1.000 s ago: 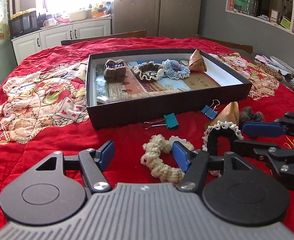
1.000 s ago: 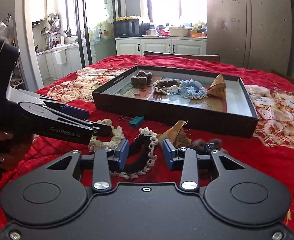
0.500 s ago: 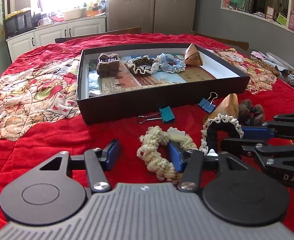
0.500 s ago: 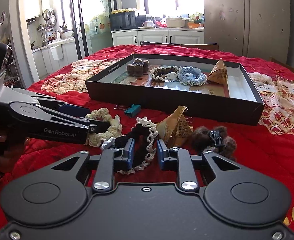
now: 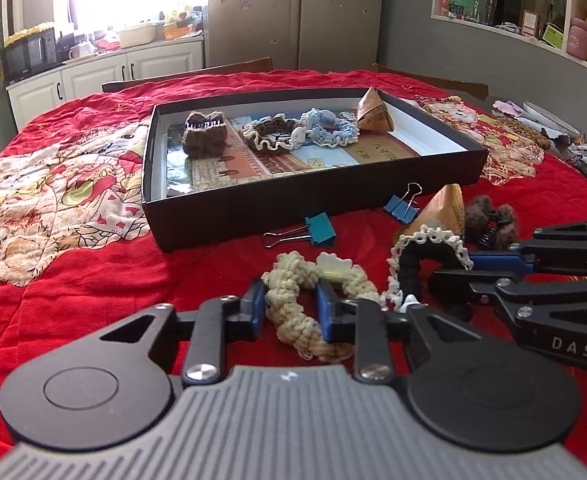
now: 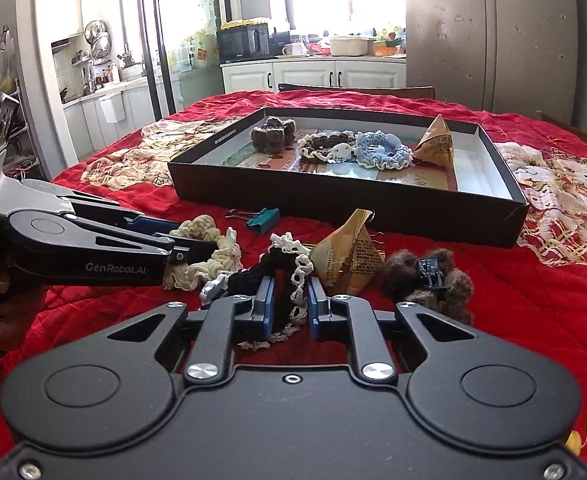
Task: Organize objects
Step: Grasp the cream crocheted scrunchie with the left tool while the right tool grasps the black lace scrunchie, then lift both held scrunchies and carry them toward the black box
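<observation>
Your black box (image 5: 301, 216) waits beyond on the red surface (image 5: 73, 280). Left claw (image 5: 289, 310) is closing on the soft cream scrunchie (image 5: 293, 280); right claw (image 6: 289, 304) pinches the limp black lace-edged scrunchie (image 6: 281, 264). Both squash easily, so grip mid-band.

The near wall of the shallow black cardboard box (image 5: 293, 208) stands across the way to its floor. Its right end, white and bare (image 6: 473, 168), gives open room; crocheted pieces fill the far left. Between box and grippers lie two blue metal binder clips (image 5: 320, 230), a tan paper pyramid packet (image 6: 349, 256) and a brown furry hair claw (image 6: 429, 276). The red quilt at far left (image 5: 73, 280) is open.
</observation>
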A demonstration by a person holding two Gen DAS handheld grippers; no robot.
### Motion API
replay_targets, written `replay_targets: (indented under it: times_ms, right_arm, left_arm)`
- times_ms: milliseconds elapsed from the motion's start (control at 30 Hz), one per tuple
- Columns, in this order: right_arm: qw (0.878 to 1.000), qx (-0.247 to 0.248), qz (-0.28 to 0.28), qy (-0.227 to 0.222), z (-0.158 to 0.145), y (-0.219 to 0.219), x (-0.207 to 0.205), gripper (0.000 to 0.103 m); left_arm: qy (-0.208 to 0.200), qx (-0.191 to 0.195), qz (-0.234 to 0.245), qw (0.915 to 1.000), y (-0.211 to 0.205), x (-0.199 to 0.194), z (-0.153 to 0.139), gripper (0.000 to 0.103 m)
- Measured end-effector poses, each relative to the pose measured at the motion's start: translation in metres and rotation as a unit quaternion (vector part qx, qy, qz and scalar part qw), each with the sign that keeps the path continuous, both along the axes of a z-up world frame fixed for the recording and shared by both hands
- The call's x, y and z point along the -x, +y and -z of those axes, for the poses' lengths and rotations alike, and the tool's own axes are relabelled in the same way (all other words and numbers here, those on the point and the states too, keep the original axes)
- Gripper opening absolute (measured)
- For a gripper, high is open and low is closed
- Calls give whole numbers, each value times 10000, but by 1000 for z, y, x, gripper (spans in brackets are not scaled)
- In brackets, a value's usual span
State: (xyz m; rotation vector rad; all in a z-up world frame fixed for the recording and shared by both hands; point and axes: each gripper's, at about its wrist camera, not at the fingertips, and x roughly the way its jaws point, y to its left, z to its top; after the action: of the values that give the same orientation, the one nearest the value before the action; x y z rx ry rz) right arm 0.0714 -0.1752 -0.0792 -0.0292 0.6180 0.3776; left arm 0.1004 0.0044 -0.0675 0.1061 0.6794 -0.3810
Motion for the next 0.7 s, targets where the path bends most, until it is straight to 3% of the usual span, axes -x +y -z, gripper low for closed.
replay_targets:
  times_ms: [333,700]
  right_arm:
    - [9998,68,-58,-173,-3,3,6,11]
    - [9991,111,-147,-390,-11,4,14,11]
  left_arm:
    - [30,132,23,9999,3,1,-1,17]
    - [-92,278,49,9996,7,9,-17,16]
